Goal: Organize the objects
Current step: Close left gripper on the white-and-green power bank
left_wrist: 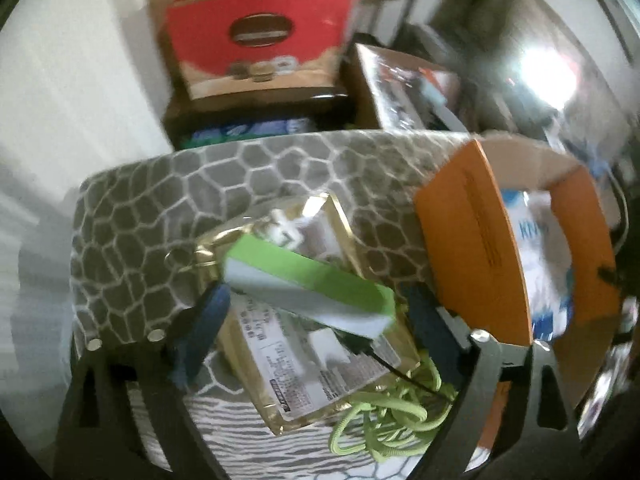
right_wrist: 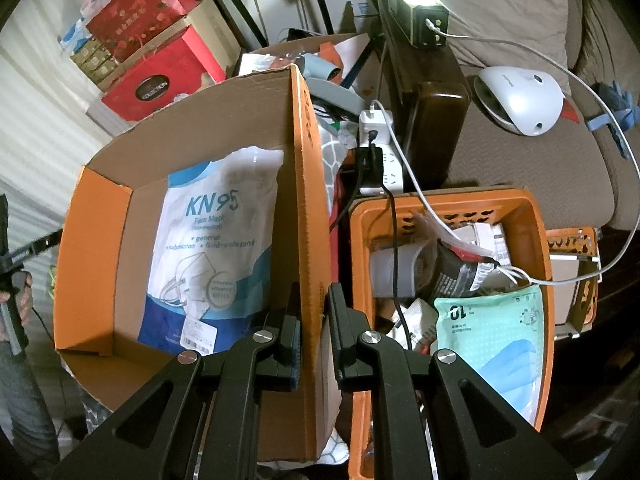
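Two jaws of my left gripper (left_wrist: 308, 304) clamp a green-and-white box (left_wrist: 308, 286) above the gold packet (left_wrist: 316, 356). My right gripper (right_wrist: 314, 320) pinches the orange carton (right_wrist: 308, 200) wall, the KN95 mask pack (right_wrist: 212, 248) lying inside

"KN95 Face Mask" on mask pack (right_wrist: 212, 248), "COLLECTION" on red box (right_wrist: 154, 90)

Open room inside the orange cardboard box (right_wrist: 96, 248), floored only by a flat KN95 mask pack (right_wrist: 212, 248). Crowded in the orange basket (right_wrist: 536, 240), crossed by a black cable (right_wrist: 396, 248) and white cable (right_wrist: 440, 224). Narrow gap between the two.
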Motion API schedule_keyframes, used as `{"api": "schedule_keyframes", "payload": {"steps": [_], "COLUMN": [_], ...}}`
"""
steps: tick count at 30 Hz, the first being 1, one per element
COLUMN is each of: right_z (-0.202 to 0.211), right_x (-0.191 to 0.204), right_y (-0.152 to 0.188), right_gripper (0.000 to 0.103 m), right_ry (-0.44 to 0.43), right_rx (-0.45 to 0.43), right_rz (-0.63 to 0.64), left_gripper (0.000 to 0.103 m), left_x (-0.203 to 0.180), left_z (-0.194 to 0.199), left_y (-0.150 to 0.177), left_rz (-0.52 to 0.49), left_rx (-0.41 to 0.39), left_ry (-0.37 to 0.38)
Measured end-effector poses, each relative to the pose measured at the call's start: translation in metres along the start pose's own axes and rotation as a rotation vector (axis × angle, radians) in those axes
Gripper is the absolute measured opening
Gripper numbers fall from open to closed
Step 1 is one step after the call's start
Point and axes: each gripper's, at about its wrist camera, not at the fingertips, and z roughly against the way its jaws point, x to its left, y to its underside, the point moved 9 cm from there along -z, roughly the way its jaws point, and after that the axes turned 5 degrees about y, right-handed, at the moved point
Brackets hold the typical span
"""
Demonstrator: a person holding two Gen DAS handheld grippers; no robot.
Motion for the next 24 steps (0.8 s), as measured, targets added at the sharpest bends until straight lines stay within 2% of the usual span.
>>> {"api": "schedule_keyframes", "payload": {"steps": [3,7,12,14,15,16,19,23,24], "right_z": [0.000,0.000,0.000,0.001,0.001,0.001,0.001,0.001,0.001], "right_x": [0.000,0.000,0.000,0.000,-0.001,-0.001,-0.001,-0.001,-0.001], "right_y": [0.000,0.000,0.001,0.001,0.001,0.002,0.001,0.001,0.001], "right_gripper": [0.012,0.012,0.012,0.012,0.012,0.012,0.012,0.012,0.012], "right_ry": [0.000,0.000,0.000,0.000,0.000,0.000,0.001,-0.001,-0.001], "right_rx": [-0.001,0.000,0.000,0.001,0.000,0.001,0.000,0.000,0.000], "right_rz": [-0.001,-0.002,-0.003,-0.003,-0.004,-0.004,-0.003,-0.003,-0.003], "left_gripper": [0.091,0.091,0.089,0.081,0.071,0.056,0.033,0.031,0.036], "left_x": [-0.001,0.000,-0.001,-0.005,-0.007,-0.009,-0.015,-0.020,-0.021], "left_z": [-0.004,-0.009,-0.011,-0.011,-0.010,-0.009,-0.002,0.001,0.001], "left_y": [0.003,0.008,0.006,0.005,0.005,0.004,0.002,-0.002,-0.004], "left_rz": [-0.041,-0.046,-0.119,-0.150,-0.166,-0.175,-0.168,-0.184,-0.186], "left_rx": [0.002,0.005,-0.037,-0.057,-0.066,-0.069,-0.072,-0.057,-0.051], "left_ry": [-0.031,-0.011,-0.056,-0.056,-0.059,-0.058,-0.046,-0.022,-0.007]}}
